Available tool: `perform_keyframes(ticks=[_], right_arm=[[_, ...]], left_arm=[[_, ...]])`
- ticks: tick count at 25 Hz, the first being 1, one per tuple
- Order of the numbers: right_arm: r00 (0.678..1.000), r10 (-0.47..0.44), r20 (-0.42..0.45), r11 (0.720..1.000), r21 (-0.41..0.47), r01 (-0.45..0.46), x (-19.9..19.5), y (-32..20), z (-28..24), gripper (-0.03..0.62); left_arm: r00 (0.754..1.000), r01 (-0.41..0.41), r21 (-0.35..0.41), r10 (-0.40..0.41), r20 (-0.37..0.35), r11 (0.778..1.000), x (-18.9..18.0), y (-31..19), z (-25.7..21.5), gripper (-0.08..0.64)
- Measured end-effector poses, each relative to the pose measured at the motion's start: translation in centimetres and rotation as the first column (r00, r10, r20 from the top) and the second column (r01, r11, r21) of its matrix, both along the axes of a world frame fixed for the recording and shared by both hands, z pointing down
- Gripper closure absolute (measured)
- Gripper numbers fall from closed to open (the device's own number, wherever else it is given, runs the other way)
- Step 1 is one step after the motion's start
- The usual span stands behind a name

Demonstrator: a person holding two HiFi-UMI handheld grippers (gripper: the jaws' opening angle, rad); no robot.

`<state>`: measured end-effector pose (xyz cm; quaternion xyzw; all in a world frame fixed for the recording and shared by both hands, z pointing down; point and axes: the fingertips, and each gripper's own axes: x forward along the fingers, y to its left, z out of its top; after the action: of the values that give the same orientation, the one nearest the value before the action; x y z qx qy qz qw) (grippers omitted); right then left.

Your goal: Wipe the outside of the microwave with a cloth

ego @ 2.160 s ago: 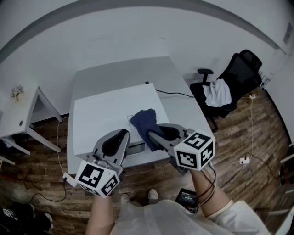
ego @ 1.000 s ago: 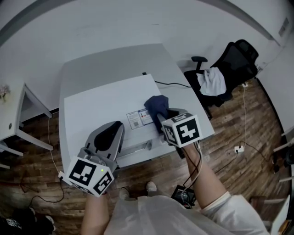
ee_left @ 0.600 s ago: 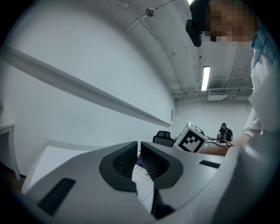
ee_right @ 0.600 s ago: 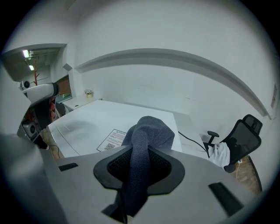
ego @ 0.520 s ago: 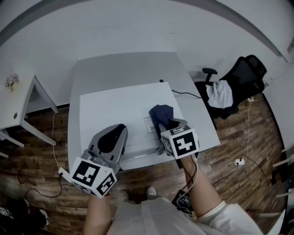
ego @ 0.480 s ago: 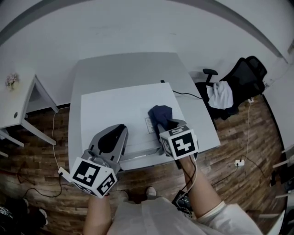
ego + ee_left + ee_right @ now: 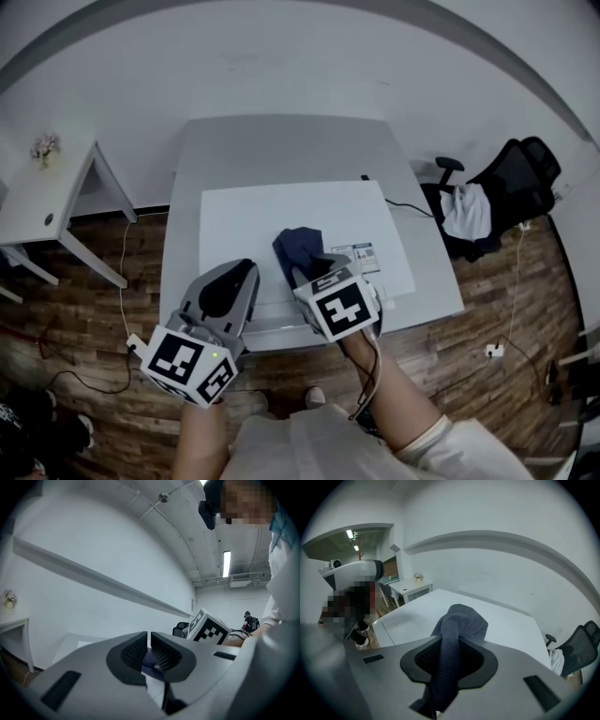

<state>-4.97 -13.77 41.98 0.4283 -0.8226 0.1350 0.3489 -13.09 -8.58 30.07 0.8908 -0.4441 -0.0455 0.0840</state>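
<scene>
A white microwave (image 7: pixel 319 211) stands on a grey table (image 7: pixel 281 141). A dark blue cloth (image 7: pixel 298 247) lies bunched on its top, left of a printed label (image 7: pixel 361 256). My right gripper (image 7: pixel 305 270) is shut on the cloth and tilts down onto the top. In the right gripper view the cloth (image 7: pixel 457 620) runs up between the pads of the gripper (image 7: pixel 450 656) and folds over onto the microwave top (image 7: pixel 511 625). My left gripper (image 7: pixel 246 272) hovers at the microwave's front left, shut and empty. In the left gripper view its jaws (image 7: pixel 147 651) almost meet, with the right gripper's marker cube (image 7: pixel 208 627) beyond.
A small white side table (image 7: pixel 47 202) with a flower pot (image 7: pixel 42 147) stands at the left. At the right is a black office chair (image 7: pixel 511 178) with a white garment on it. A power cord (image 7: pixel 398 202) leaves the microwave's back right. Cables lie on the wooden floor.
My right gripper has dragged the cloth leftward across the microwave top, from right of the label to left of it. The left gripper stays by the front left.
</scene>
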Motion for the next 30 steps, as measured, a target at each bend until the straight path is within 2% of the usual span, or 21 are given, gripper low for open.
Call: perform_keyframes(ticks=[10,12,14,16,17,22,27,30], right_arm=[[0.987,-0.162,0.009,0.986,-0.037,0.162,-9.4,1.3,0.3,0.497],[0.977,-0.205,0.056,0.976,-0.061,0.208,-11.5,1.8,0.1,0.497],[0.960,-0.228,0.163,0.967,-0.080,0.243,-13.6,1.7,-0.6,0.497],[0.945,-0.224,0.238,0.967,-0.067,0.246,-14.9,0.7,-1.7,0.497],[0.944,-0.221,0.245,0.969,-0.051,0.240,-15.2,-0.1,-2.2,0.497],[0.954,-0.212,0.210,0.976,-0.008,0.219,-16.0,-3.6,-3.3,0.497],[0.961,-0.236,0.144,0.971,0.007,0.237,-16.3,-5.4,-2.5,0.497],[0.964,-0.230,0.134,0.973,0.013,0.231,-16.2,-6.4,-2.2,0.497]], left_arm=[[0.996,0.089,-0.012,-0.088,0.022,0.996,-6.1,0.7,0.2,0.548],[0.994,0.103,-0.011,-0.103,0.023,0.995,-7.1,0.8,0.1,0.548],[0.993,0.119,-0.011,-0.119,0.024,0.993,-8.1,0.8,0.1,0.548],[0.991,0.135,-0.011,-0.135,0.026,0.991,-9.0,0.8,0.0,0.548],[0.989,0.142,-0.012,-0.142,0.028,0.990,-9.4,0.8,0.1,0.548],[0.986,0.163,-0.029,-0.162,0.046,0.986,-10.6,-0.1,0.7,0.548],[0.986,0.154,-0.042,-0.152,0.063,0.987,-10.2,-1.9,1.1,0.548],[0.987,0.147,-0.052,-0.143,0.075,0.988,-9.7,-2.6,1.5,0.548]])
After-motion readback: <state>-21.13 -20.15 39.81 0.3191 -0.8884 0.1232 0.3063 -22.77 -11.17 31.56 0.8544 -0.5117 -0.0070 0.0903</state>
